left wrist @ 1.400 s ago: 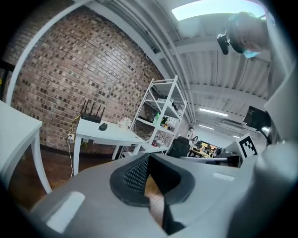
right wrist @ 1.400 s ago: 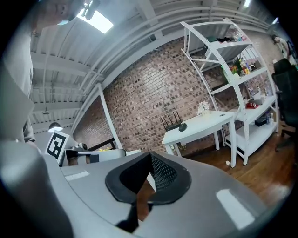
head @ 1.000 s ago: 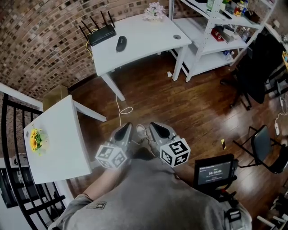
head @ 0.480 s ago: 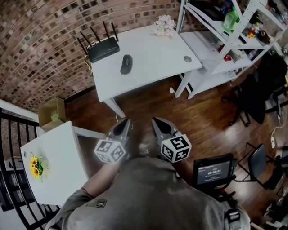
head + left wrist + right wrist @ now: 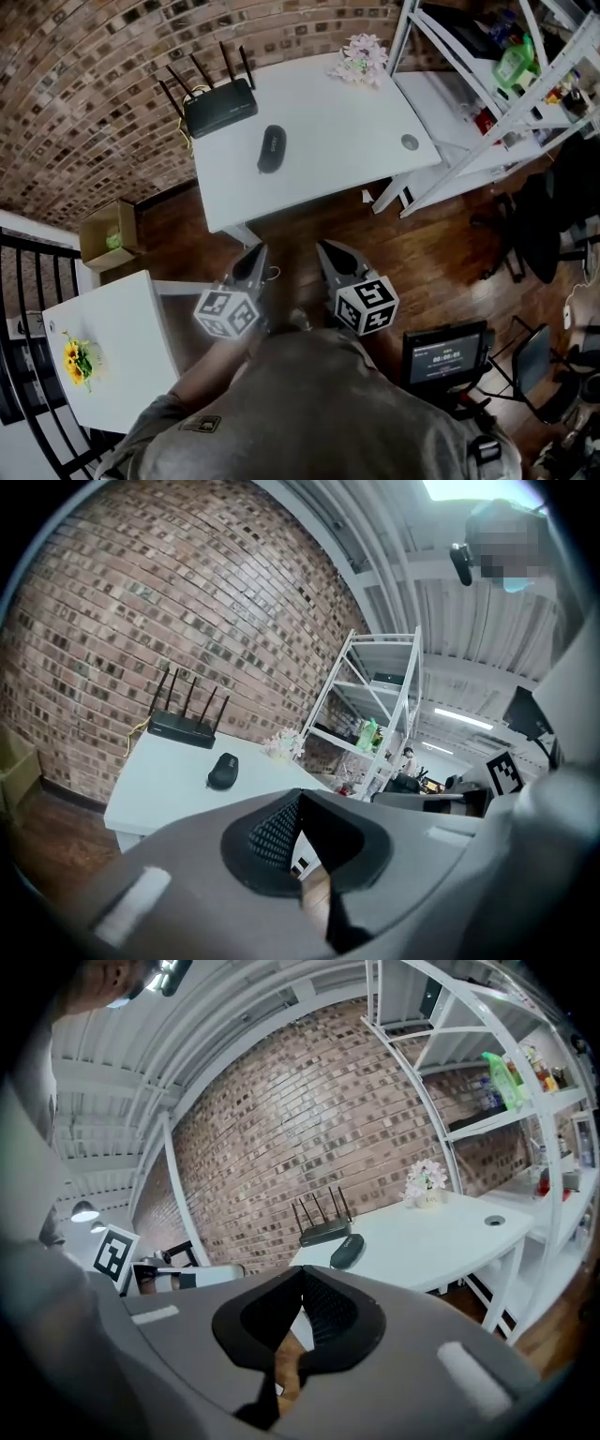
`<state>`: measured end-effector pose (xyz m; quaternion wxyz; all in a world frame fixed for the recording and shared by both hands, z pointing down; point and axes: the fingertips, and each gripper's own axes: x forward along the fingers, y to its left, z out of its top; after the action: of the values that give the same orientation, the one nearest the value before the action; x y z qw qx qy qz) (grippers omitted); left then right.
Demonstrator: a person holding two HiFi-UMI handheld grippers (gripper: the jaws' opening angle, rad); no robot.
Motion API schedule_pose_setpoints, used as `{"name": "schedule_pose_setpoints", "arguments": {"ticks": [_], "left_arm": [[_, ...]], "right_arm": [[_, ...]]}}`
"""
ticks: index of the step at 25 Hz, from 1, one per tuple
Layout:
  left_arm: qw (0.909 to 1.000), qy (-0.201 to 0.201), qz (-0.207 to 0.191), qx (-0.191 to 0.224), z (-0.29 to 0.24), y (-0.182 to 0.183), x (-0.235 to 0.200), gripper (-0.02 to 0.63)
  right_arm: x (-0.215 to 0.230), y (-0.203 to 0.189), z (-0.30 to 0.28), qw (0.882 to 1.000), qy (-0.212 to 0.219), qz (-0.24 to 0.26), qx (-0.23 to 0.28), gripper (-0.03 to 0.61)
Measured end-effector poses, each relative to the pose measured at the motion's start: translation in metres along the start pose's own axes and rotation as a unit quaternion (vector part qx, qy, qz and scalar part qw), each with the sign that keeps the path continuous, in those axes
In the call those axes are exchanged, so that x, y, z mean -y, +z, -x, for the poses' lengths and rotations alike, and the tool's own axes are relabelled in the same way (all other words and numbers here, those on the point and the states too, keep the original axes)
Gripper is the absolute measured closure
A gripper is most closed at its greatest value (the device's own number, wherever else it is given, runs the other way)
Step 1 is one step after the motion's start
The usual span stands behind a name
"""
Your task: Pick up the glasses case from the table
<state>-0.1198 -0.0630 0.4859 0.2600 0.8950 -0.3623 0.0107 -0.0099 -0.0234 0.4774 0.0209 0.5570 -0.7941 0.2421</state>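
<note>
The glasses case (image 5: 271, 149) is a black oval lying on the white table (image 5: 328, 150), just in front of a black router (image 5: 220, 105). It also shows in the left gripper view, where the case (image 5: 222, 770) sits mid-table, and in the right gripper view, where the case (image 5: 347, 1251) lies beside the router (image 5: 323, 1233). My left gripper (image 5: 258, 251) and right gripper (image 5: 328, 249) hang side by side over the wooden floor, short of the table's near edge. Both point at the table, shut and empty, left jaws (image 5: 298, 796) and right jaws (image 5: 302, 1272) tip to tip.
A pink flower bunch (image 5: 359, 58) stands at the table's far right corner. White shelving (image 5: 487, 84) stands to the right, with a dark chair (image 5: 553, 216) below it. A small white table (image 5: 112, 356), a cardboard box (image 5: 111, 234) and a black railing (image 5: 19, 394) are at left.
Both grippers and the person have moved forward across the floor toward the white table. The table and the case now sit nearer in view. Both jaws stay shut.
</note>
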Motion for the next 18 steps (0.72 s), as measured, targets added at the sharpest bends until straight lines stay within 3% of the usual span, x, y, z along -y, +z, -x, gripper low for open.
{"name": "schedule_pose_setpoints", "arguments": {"ticks": [12, 18], "left_arm": [[0.9947, 0.102, 0.003, 0.012, -0.123, 0.041, -0.043, 0.612], [0.9907, 0.135, 0.014, 0.002, -0.149, 0.044, -0.056, 0.612]], "right_arm": [[0.104, 0.067, -0.094, 0.996, 0.085, 0.011, -0.027, 0.568], [0.127, 0.075, -0.124, 0.993, 0.108, 0.005, -0.054, 0.568]]}}
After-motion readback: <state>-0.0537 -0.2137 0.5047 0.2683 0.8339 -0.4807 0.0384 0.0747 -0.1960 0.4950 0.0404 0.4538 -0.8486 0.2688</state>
